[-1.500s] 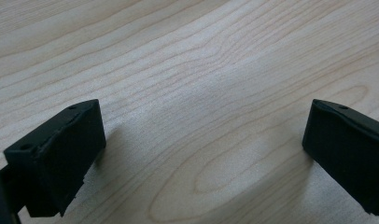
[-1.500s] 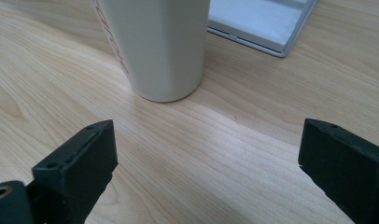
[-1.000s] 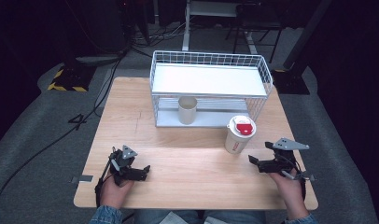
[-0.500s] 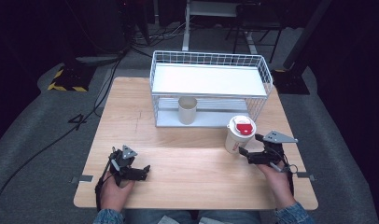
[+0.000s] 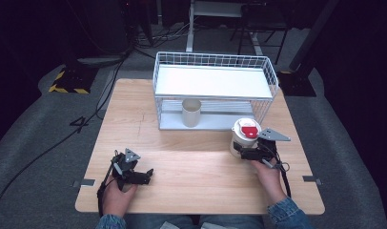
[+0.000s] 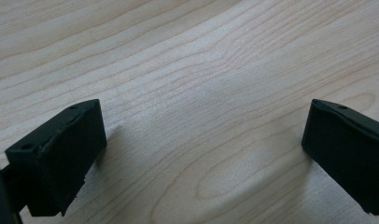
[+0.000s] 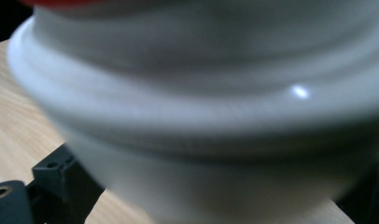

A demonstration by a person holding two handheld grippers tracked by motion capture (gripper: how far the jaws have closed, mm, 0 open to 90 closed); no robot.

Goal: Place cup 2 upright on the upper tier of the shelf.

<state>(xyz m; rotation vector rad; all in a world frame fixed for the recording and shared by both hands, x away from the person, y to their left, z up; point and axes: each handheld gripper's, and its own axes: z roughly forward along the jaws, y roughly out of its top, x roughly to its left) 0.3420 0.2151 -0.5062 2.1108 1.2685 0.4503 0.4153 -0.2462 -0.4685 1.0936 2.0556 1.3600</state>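
Observation:
A white tub with a red lid [image 5: 245, 133] stands on the wooden table [image 5: 191, 162] in front of the wire rack's right end. My right gripper [image 5: 242, 153] is at the tub's near side, open, with the tub's lower body between its jaws. In the right gripper view the blurred tub [image 7: 215, 116] sits very close, and one of the black fingers [image 7: 57, 179] shows beside its base. My left gripper [image 5: 148, 175] rests low over the table's near left part. It is open, and in the left gripper view bare wood lies between its jaws [image 6: 204, 154].
A white wire rack [image 5: 215, 81] with a flat shelf stands at the table's back middle. A beige cup [image 5: 191, 112] stands upright under that shelf. Dark floor and cables surround the table.
My right gripper has moved left and forward from the table's right edge up to the tub, and its jaws now straddle it. The left gripper has stayed put.

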